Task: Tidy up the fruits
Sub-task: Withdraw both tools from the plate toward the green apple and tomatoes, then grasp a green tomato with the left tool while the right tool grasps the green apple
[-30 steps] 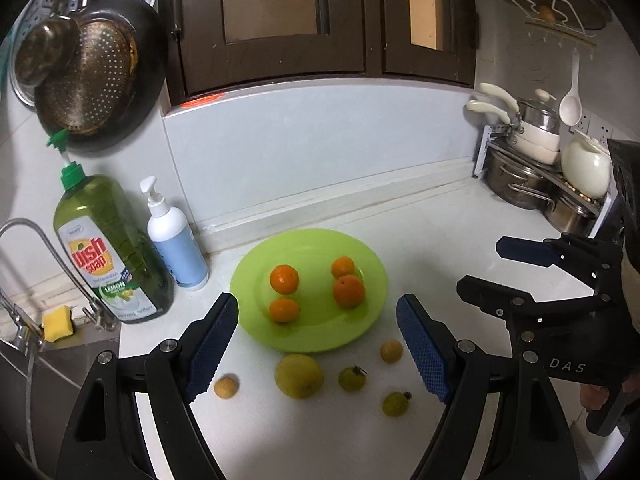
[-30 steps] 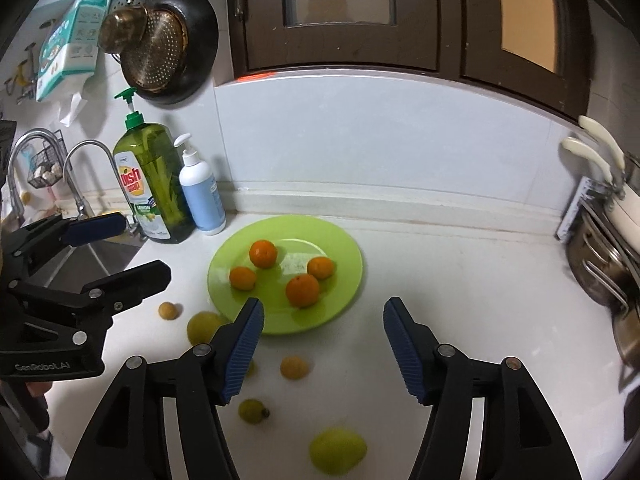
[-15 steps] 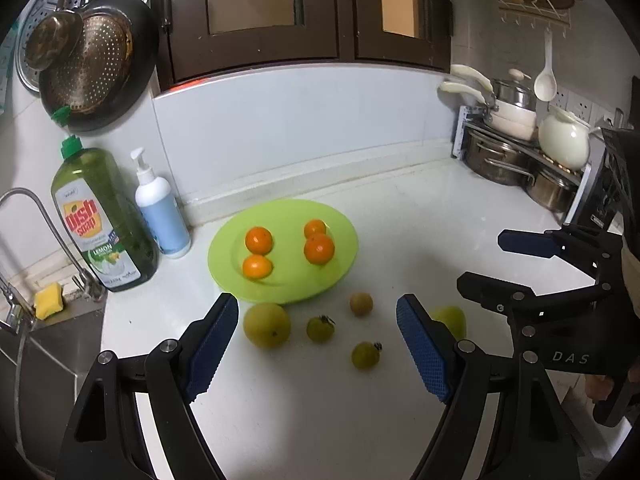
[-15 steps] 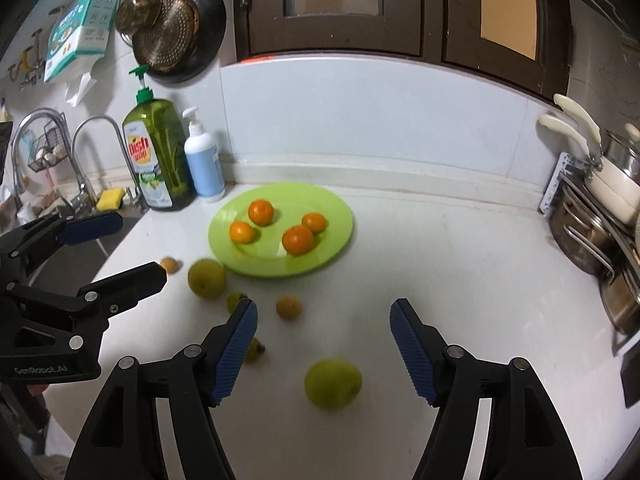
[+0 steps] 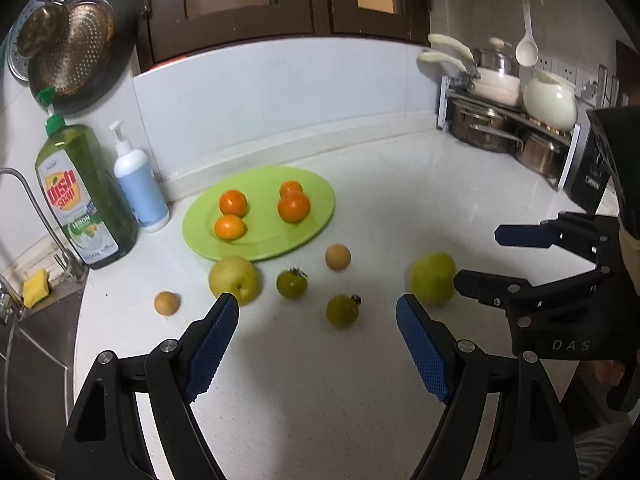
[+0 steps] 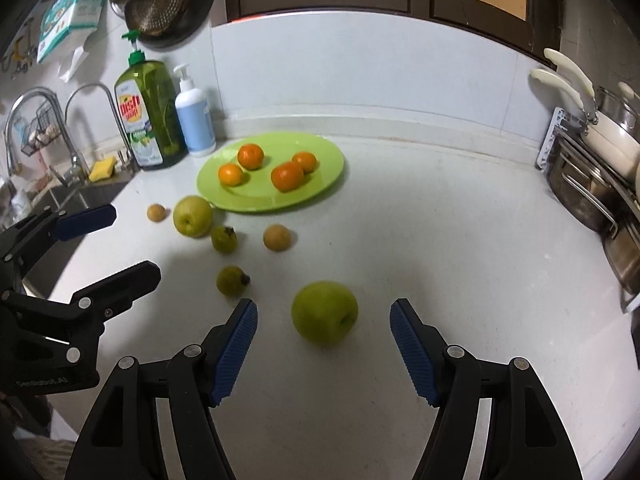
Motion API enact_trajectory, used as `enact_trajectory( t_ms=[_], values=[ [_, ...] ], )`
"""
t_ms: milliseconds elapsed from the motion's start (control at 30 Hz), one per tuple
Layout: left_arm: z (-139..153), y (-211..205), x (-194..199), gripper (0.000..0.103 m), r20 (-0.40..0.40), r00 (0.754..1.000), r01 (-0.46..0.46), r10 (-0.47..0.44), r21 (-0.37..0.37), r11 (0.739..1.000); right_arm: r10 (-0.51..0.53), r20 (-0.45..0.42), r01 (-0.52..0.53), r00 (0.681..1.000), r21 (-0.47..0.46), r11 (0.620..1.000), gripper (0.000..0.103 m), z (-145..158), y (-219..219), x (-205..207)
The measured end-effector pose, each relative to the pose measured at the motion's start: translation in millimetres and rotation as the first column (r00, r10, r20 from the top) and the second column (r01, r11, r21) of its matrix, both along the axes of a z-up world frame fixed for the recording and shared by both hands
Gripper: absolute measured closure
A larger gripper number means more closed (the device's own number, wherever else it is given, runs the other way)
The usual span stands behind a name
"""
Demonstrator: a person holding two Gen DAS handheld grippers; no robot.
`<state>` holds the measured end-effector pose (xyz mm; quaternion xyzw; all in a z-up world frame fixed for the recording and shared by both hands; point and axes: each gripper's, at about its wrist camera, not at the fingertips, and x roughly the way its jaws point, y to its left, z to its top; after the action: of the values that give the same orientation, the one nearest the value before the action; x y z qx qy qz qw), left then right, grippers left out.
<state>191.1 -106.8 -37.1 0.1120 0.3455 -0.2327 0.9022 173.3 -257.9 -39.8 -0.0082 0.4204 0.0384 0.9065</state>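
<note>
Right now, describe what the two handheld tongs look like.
Both tongs, left and right, are black frames with silver screws and two fingers lined with blue ridged pads. The right body bears white "DAS" lettering; the left body has a partly readable white label.

We see white counter [image 6: 440, 240], green plate [image 6: 328, 184] by the back wall, dish soap [image 6: 148, 108], pump bottle [image 6: 195, 120], two big green fruits [image 6: 325, 312], two small green ones [image 6: 231, 279], two brown ones [image 6: 277, 237] loose in front.

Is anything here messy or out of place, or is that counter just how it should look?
Only the oranges sit on the green plate. Six other fruits lie loose on the counter in front of it, including a big green apple off by itself. Nothing looks spilled or broken.
</note>
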Motion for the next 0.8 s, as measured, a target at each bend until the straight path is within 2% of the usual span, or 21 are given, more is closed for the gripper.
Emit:
enact_trajectory(
  t_ms=[167,400,800],
  values=[
    [-20.9,-8.7,3.8,0.022,-0.055,0.998,0.018,-0.018,0.003,1.0,0.006,-0.047,-0.005,0.999,0.021,1.0,0.033,-16.1,-5.1,5.5],
    [-43.2,-19.0,16.6,0.03,-0.124,0.992,0.023,-0.02,0.016,1.0,0.015,-0.109,-0.011,0.994,0.035,0.999,0.033,-38.2,-10.2,16.0],
    [-63.8,-34.3,41.2,0.043,-0.198,0.98,0.013,-0.011,0.013,1.0,0.047,-0.13,-0.04,0.99,0.056,0.998,0.033,-51.5,-9.5,34.0]
  ],
)
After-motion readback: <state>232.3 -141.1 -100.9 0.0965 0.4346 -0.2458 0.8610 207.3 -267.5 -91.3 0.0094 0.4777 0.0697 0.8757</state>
